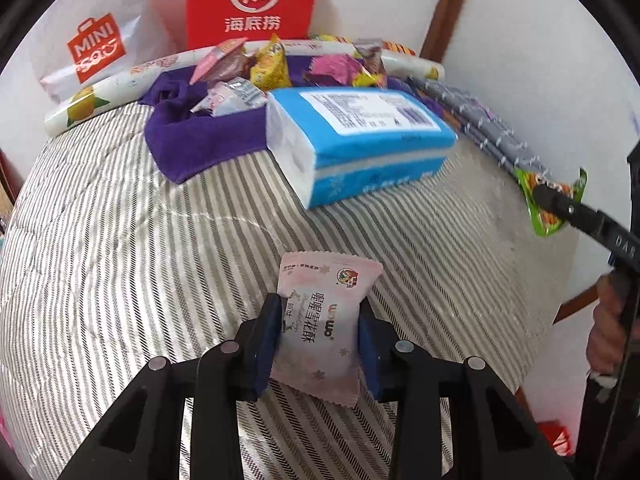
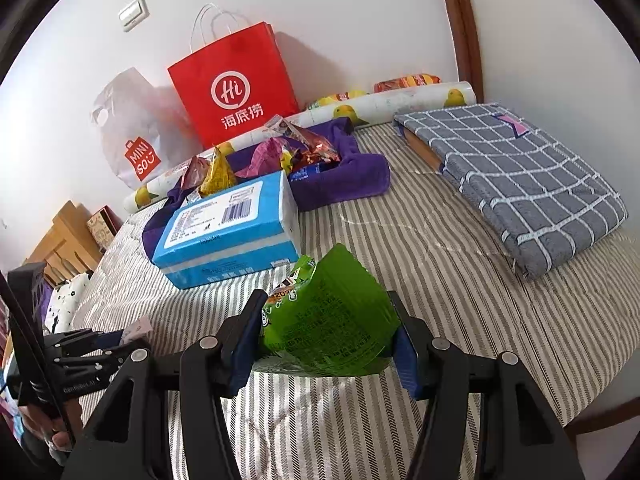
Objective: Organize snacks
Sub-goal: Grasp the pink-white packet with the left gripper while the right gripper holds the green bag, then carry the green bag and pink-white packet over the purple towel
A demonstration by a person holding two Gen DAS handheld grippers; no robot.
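My left gripper [image 1: 318, 316] is shut on a pale pink snack packet [image 1: 320, 320] and holds it above the striped bedspread [image 1: 120, 260]. My right gripper [image 2: 326, 312] is shut on a green snack packet [image 2: 332, 320], also seen at the right edge of the left wrist view [image 1: 548, 200]. Several loose snack packets [image 1: 272, 64] lie in a pile on a purple towel [image 1: 192, 136] at the back, behind a blue tissue pack [image 1: 360, 144]. The pile [image 2: 288, 148] and tissue pack [image 2: 232, 232] also show in the right wrist view.
A red paper bag [image 1: 248, 0] and a white Miniso bag [image 1: 96, 48] stand against the wall. A lemon-print roll [image 2: 384, 104] lies along the wall. A folded grey checked cloth [image 2: 520, 176] lies at the right. A wooden frame [image 2: 460, 20] runs up the wall.
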